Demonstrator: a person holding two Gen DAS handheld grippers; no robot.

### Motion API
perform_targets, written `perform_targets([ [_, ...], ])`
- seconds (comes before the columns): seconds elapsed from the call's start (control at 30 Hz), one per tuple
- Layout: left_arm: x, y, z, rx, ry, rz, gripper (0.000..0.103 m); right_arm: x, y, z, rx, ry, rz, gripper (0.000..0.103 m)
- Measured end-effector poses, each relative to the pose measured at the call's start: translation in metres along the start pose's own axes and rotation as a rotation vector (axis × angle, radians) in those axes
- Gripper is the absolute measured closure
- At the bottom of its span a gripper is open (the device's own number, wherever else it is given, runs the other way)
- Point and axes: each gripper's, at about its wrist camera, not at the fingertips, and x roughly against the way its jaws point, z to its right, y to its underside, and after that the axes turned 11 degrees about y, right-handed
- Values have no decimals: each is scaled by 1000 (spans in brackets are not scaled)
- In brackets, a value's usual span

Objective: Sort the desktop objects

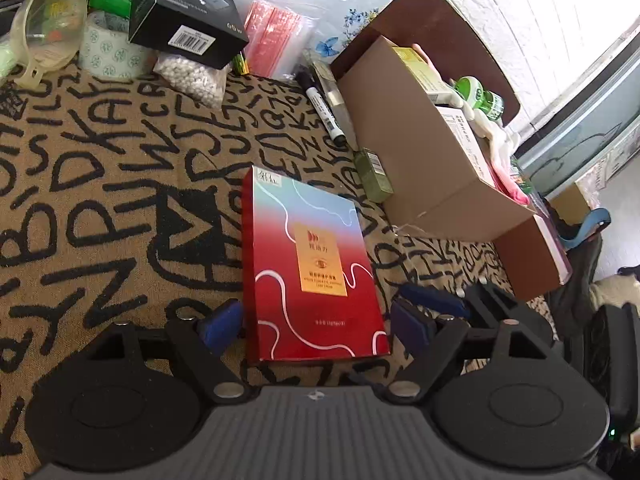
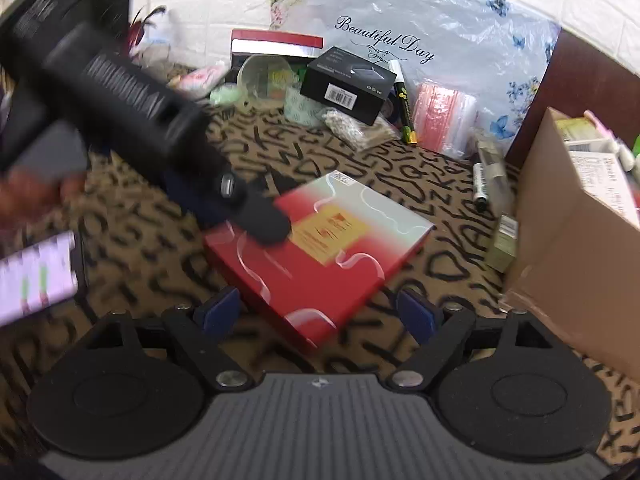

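Note:
A flat red-and-pale-blue box (image 1: pixel 312 268) lies on the letter-printed cloth (image 1: pixel 100 200). My left gripper (image 1: pixel 316 328) is open, and its blue pads flank the box's near end without pressing on it. In the right wrist view the same box (image 2: pixel 320 248) lies at an angle, with its near corner between the open jaws of my right gripper (image 2: pixel 316 314); the pads stay apart from it. There the left gripper shows as a blurred black shape, one finger (image 2: pixel 264 220) over the box's far left corner. A second blue pad (image 1: pixel 434 302) at the right looks like the right gripper's.
An open cardboard box (image 1: pixel 420 152) with packets and a green bottle stands right of the flat box. A black marker (image 1: pixel 324 108) and a small green carton (image 1: pixel 374 176) lie beside it. At the back are a black box (image 1: pixel 184 12), a bead bag (image 1: pixel 192 76), a tape roll (image 1: pixel 108 54) and red zip bags (image 1: pixel 276 36).

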Motion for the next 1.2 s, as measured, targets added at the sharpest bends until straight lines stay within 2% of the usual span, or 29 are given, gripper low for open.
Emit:
perform_targets([
  [0.23, -17, -4, 6, -36, -83, -20, 19, -1, 13, 2, -11, -46, 17, 19],
  [0.37, -23, -5, 8, -62, -96, -18, 20, -16, 10, 5, -68, -89, 14, 19],
  [0.43, -26, -3, 14, -99, -120, -27, 24, -22, 10, 7, -112, -116, 17, 21],
  [0.47, -29, -2, 18, -123, -158, -31, 31, -23, 10, 6, -117, -114, 19, 21],
  [0.5, -31, 0, 23, -148, -200, -39, 33, -22, 9, 4, -109, -108, 20, 22],
  [0.6, -28, 4, 34, -150, -237, -24, 33, -16, 9, 4, -120, -118, 21, 24],
  [0.77, -6, 1, 62, -186, -226, 61, 34, 13, 4, 11, -127, -90, 114, 24],
  [0.93, 3, -27, 113, -298, -184, 175, 34, 49, -18, 39, -101, 6, 250, 24],
  [1.07, -15, -54, 154, -369, -128, 260, 34, 67, -38, 79, -44, 99, 334, 24],
  [1.2, -51, -79, 185, -396, -95, 318, 34, 68, -56, 126, -6, 161, 356, 24],
])
